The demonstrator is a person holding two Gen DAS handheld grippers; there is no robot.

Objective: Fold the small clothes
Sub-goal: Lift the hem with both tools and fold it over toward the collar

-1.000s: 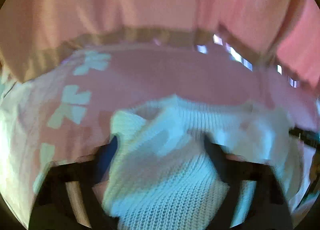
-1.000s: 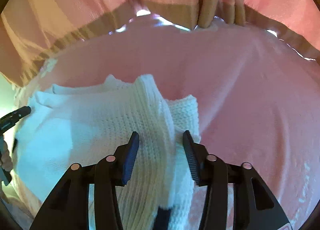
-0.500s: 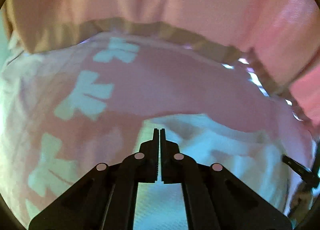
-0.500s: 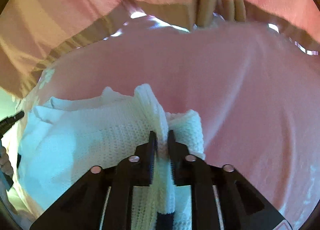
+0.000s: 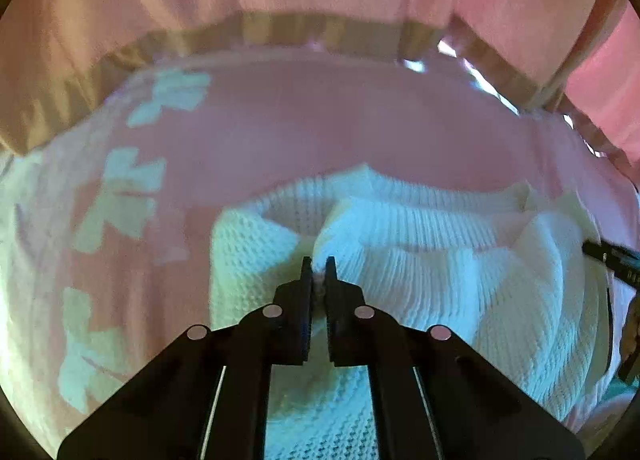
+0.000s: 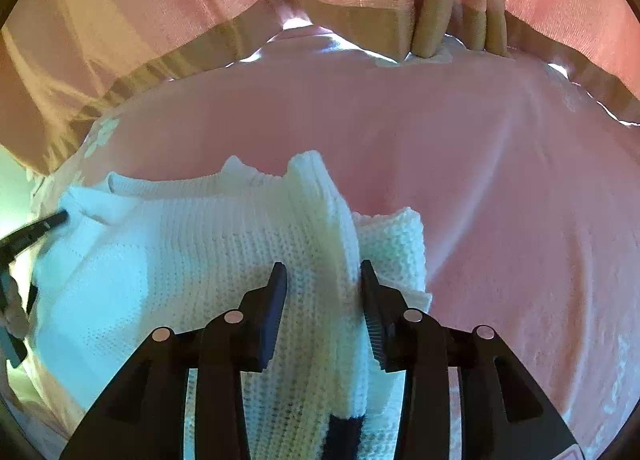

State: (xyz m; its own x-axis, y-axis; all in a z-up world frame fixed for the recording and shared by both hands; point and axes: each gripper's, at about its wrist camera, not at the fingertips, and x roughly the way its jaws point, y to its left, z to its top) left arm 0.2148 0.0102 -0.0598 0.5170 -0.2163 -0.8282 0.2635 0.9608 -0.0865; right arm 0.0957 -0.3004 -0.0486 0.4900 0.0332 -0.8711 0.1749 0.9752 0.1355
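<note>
- White knit garment (image 5: pixel 400 280) lies rumpled on the pink bedspread (image 6: pixel 480 179).
- Left gripper (image 5: pixel 319 268) pinches a knit ridge tight; keep it.
- Right gripper (image 6: pixel 322 280) straddles the garment's raised fold, jaws opening; clear that fold before regripping.

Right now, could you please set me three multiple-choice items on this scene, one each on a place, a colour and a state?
1. Where does the white knitted garment lie?
A. on a pink bedspread
B. in a basket
C. on a hanger

2. What colour are the bow shapes on the bedspread?
A. black
B. pale, whitish
C. red

3. How does the left gripper stand?
A. wide open
B. shut on a pinch of knit
C. out of view

Answers: 1 A, pink cloth spreads around the knit; 2 B, they look pale against pink; 3 B, its fingers meet with white knit between them.
</note>
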